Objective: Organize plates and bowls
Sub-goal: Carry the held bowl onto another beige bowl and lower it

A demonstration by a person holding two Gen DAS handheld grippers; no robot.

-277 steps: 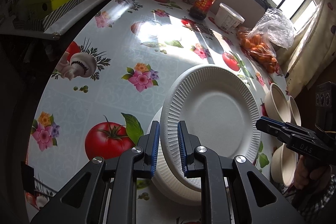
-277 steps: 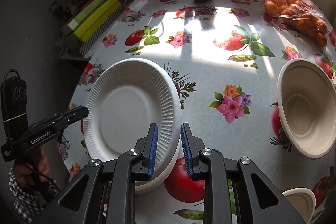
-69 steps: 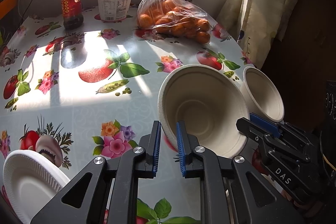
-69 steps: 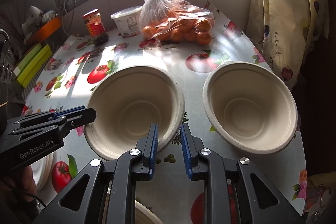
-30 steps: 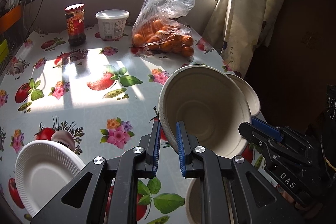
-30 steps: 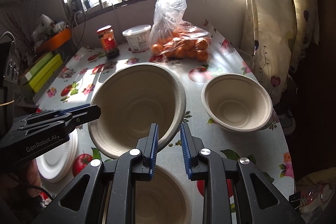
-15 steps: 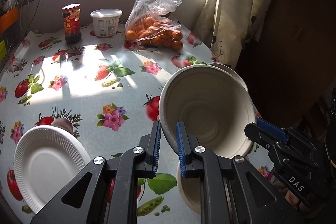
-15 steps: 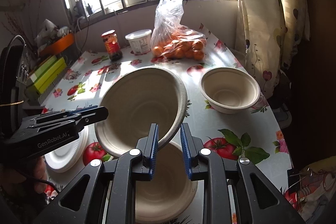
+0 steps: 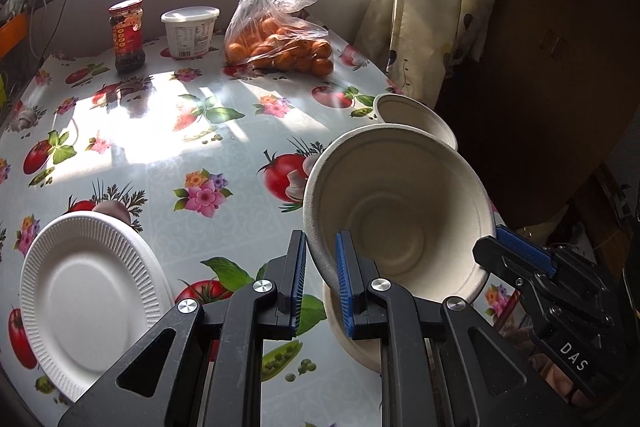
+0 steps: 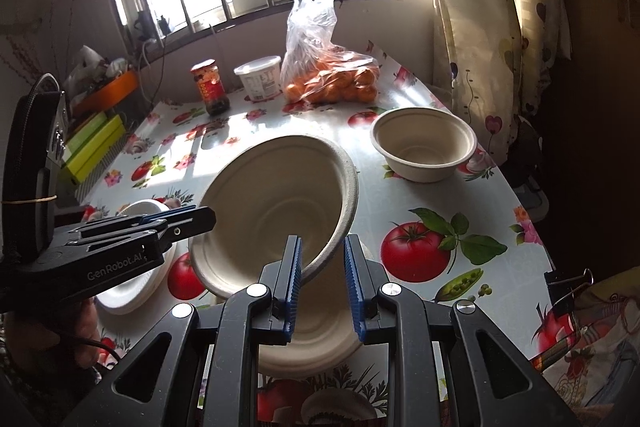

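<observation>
A beige paper bowl [image 9: 396, 219] hangs tilted above the table, gripped from both sides. My left gripper [image 9: 320, 269] is shut on its left rim, and my right gripper [image 10: 320, 267] is shut on its right rim [image 10: 324, 259]. In the left wrist view the right gripper [image 9: 516, 257] sits at the bowl's far side. In the right wrist view the left gripper [image 10: 180, 223] is at the held bowl [image 10: 272, 207]. A second beige bowl [image 10: 316, 327] stands on the table right under the held one, partly hidden. A third bowl [image 10: 424, 151] stands near the right table edge. A stack of white paper plates [image 9: 88, 299] lies to the left.
A bag of oranges [image 9: 280, 47], a white tub [image 9: 190, 31] and a red jar [image 9: 126, 35] stand at the back by the window. A curtain [image 10: 480, 47] hangs at the right table edge [image 10: 520, 203]. Yellow-green boxes [image 10: 92, 147] lie on a shelf at the left.
Both grippers have drawn back toward the near table edge with the bowl held between them. The bowl on the table beneath it has come further into view.
</observation>
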